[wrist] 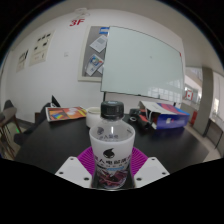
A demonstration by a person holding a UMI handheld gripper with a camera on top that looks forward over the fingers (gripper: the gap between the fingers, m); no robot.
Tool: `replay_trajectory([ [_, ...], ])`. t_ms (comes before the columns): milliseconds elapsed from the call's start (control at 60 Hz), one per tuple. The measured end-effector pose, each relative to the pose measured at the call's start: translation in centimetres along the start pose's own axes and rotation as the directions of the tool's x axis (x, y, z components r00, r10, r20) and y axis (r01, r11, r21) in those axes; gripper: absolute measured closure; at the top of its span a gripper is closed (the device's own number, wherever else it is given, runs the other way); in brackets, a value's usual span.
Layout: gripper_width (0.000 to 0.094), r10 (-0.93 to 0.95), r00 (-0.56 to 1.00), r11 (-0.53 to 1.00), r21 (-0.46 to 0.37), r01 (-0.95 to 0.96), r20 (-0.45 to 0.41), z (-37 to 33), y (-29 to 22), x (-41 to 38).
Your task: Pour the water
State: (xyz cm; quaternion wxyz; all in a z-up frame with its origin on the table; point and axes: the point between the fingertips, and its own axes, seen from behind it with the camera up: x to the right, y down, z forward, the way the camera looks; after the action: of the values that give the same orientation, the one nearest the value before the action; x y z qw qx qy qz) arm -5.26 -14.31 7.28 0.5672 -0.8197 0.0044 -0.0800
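A clear plastic water bottle (pixel 110 150) with a black cap and a white and purple label stands upright between my gripper's (pixel 111 170) two fingers. The magenta pads (pixel 82 159) press against its label on both sides. The bottle is held above a dark table (pixel 60 135). A white cup or small container (pixel 93 116) sits on the table just behind the bottle, partly hidden by it.
A whiteboard (pixel 145 62) leans behind the table. A box with coloured items (pixel 165 115) stands to the right beyond the bottle. A colourful book or sheet (pixel 66 113) lies on the left. Papers hang on the white wall (pixel 40 50).
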Motion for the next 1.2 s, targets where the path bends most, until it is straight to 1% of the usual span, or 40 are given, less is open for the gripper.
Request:
replay_trajectory([
  [83,0.0537,-0.057,0.995,0.998,-0.018,0.055,-0.081,0.8,-1.1,3.6],
  [100,0.0537,-0.073,0.991,0.997,-0.022,0.071,-0.111,1.1,-1.2,3.5],
  [133,0.0536,-0.096,0.986,0.995,-0.024,0.093,-0.135,1.6,-2.4,6.2],
  [217,0.0535,-0.218,0.944,0.976,-0.028,0.218,-0.248,3.4,-6.1,11.6],
  [233,0.0535,-0.248,0.927,0.968,-0.03,0.25,-0.28,3.7,-6.8,11.6],
  [300,0.0534,-0.361,0.867,0.927,-0.026,0.375,-0.343,5.2,-11.2,15.7],
  [367,0.0534,-0.478,0.775,0.86,-0.04,0.509,-0.413,7.8,-15.7,17.4],
  [417,0.0536,-0.566,0.693,0.789,-0.049,0.613,-0.447,9.5,-19.2,18.1],
  [517,0.0537,-0.726,0.466,0.574,-0.072,0.815,-0.507,13.7,-25.1,16.8],
  [533,0.0536,-0.751,0.424,0.528,-0.076,0.846,-0.505,14.1,-26.5,16.6],
  [600,0.0536,-0.822,0.24,0.333,-0.094,0.938,-0.516,16.4,-28.9,14.1],
  [650,0.0535,-0.855,0.097,0.172,-0.104,0.98,-0.509,18.3,-29.6,11.6],
  [667,0.0531,-0.853,0.056,0.127,-0.101,0.987,-0.519,19.5,-28.7,10.3],
  [683,0.0533,-0.865,0.017,0.076,-0.097,0.992,-0.502,19.9,-30.0,10.1],
  [700,0.0537,-0.866,-0.018,0.036,-0.097,0.995,-0.499,20.4,-30.2,9.3],
  [767,0.0537,-0.865,-0.161,-0.133,-0.093,0.987,-0.475,22.3,-29.3,6.7],
  [800,0.0533,-0.856,-0.218,-0.204,-0.081,0.976,-0.468,23.0,-28.6,5.4],
  [817,0.0533,-0.843,-0.248,-0.24,-0.078,0.968,-0.477,23.6,-27.1,4.6],
  [833,0.0534,-0.84,-0.281,-0.28,-0.074,0.957,-0.465,24.0,-27.5,3.5],
  [900,0.0538,-0.803,-0.387,-0.406,-0.06,0.912,-0.453,25.1,-25.8,1.2],
  [933,0.0532,-0.789,-0.426,-0.45,-0.056,0.891,-0.442,25.7,-24.8,0.5],
  [950,0.0532,-0.773,-0.443,-0.466,-0.067,0.882,-0.454,26.4,-23.2,0.4],
  [967,0.0533,-0.776,-0.457,-0.486,-0.051,0.873,-0.435,26.3,-23.8,0.0],
  [1050,0.0534,-0.744,-0.518,-0.555,-0.042,0.831,-0.421,27.2,-22.2,-1.2],
  [1133,0.0538,-0.747,-0.525,-0.564,-0.028,0.825,-0.407,27.7,-21.4,-1.2],
  [1200,0.053,-0.763,-0.494,-0.541,-0.007,0.841,-0.417,27.6,-21.7,-1.4],
])
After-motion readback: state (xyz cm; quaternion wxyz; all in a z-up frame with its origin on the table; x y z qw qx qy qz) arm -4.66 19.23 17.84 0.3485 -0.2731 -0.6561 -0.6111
